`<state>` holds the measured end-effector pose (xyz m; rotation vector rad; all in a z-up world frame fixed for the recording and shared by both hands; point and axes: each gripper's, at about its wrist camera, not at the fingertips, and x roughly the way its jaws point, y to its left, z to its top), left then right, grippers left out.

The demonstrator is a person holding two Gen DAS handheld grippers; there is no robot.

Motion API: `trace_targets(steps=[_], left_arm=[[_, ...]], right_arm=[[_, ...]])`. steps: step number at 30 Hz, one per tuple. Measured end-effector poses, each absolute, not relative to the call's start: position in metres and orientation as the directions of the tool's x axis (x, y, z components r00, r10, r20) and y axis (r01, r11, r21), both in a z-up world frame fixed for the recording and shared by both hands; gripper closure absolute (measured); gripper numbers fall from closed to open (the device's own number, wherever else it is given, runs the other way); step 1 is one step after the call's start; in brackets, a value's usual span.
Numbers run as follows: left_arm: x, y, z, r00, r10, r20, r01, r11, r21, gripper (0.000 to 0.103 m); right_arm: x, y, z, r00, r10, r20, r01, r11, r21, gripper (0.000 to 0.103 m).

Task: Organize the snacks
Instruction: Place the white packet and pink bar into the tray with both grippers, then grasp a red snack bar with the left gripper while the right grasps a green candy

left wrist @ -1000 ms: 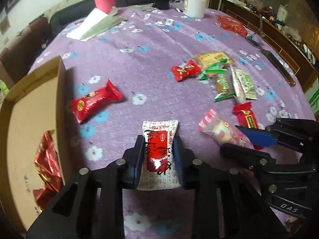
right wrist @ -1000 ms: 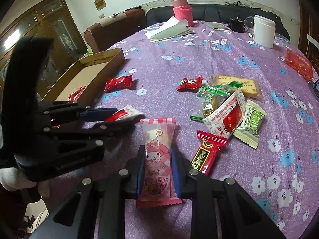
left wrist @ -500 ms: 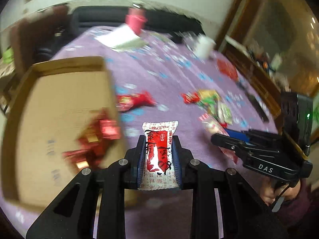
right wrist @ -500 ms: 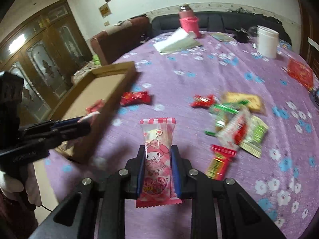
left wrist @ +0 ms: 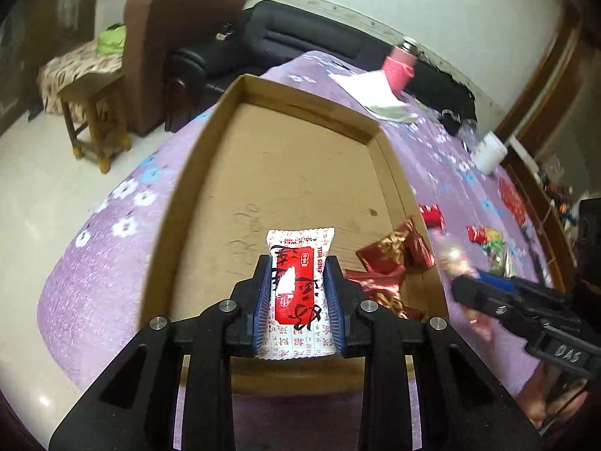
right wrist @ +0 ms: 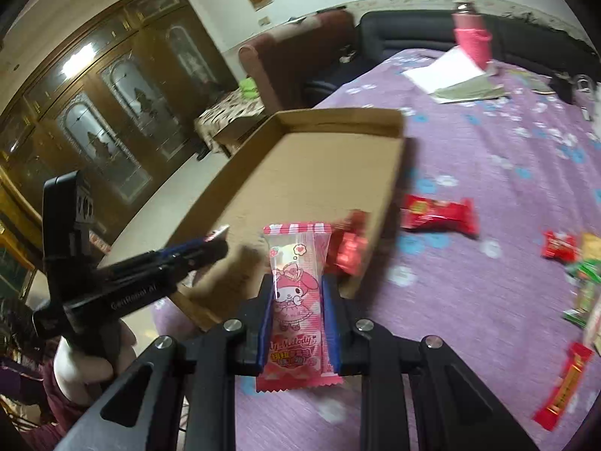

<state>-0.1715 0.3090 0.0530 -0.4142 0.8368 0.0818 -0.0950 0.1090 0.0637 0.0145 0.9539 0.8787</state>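
Observation:
My left gripper (left wrist: 297, 263) is shut on a white and red snack packet (left wrist: 298, 293) and holds it above the near end of the cardboard tray (left wrist: 300, 173). Red foil snacks (left wrist: 390, 259) lie in the tray's near right corner. My right gripper (right wrist: 296, 282) is shut on a pink My Melody snack packet (right wrist: 296, 300), raised near the tray's near right corner (right wrist: 379, 203). The left gripper shows in the right wrist view (right wrist: 214, 244), over the tray. The right gripper shows in the left wrist view (left wrist: 465, 285), just right of the tray.
Loose snacks lie on the purple flowered tablecloth (right wrist: 488, 158) right of the tray: a red packet (right wrist: 437, 216), a red stick (right wrist: 563, 387), green packets (right wrist: 582, 285). A pink bottle (right wrist: 471, 35), papers (right wrist: 450, 75) and a white jar (left wrist: 488, 150) stand farther back. A stool (left wrist: 94, 112) and sofa are beyond the table.
Both grippers, each still holding its packet, have lifted off the table and swung left to the cardboard tray. The left one now hangs over the tray floor.

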Motion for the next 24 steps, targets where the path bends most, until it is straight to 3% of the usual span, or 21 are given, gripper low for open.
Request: trace_targets(steps=[3, 7, 16, 24], left_arm=[[-0.181, 0.317, 0.057, 0.692, -0.104, -0.715, -0.232, 0.905, -0.357, 0.074], [-0.188, 0.324, 0.061, 0.711, -0.115, -0.694, -0.234, 0.892, -0.387, 0.060], [-0.197, 0.323, 0.074, 0.742, -0.131, -0.658, -0.230, 0.871, -0.434, 0.060], [-0.202, 0.293, 0.089, 0.745, -0.162, -0.647, -0.174, 0.889, -0.423, 0.060]], right_arm=[[-0.092, 0.131, 0.061, 0.246, 0.661, -0.709, -0.653, 0.654, 0.382, 0.076], [-0.087, 0.150, 0.053, 0.226, 0.663, -0.714, -0.639, 0.654, 0.404, 0.073], [-0.090, 0.128, 0.054, 0.250, 0.673, -0.696, -0.618, 0.665, 0.420, 0.066], [-0.094, 0.024, 0.076, 0.445, 0.606, -0.659, -0.544, 0.768, 0.339, 0.057]])
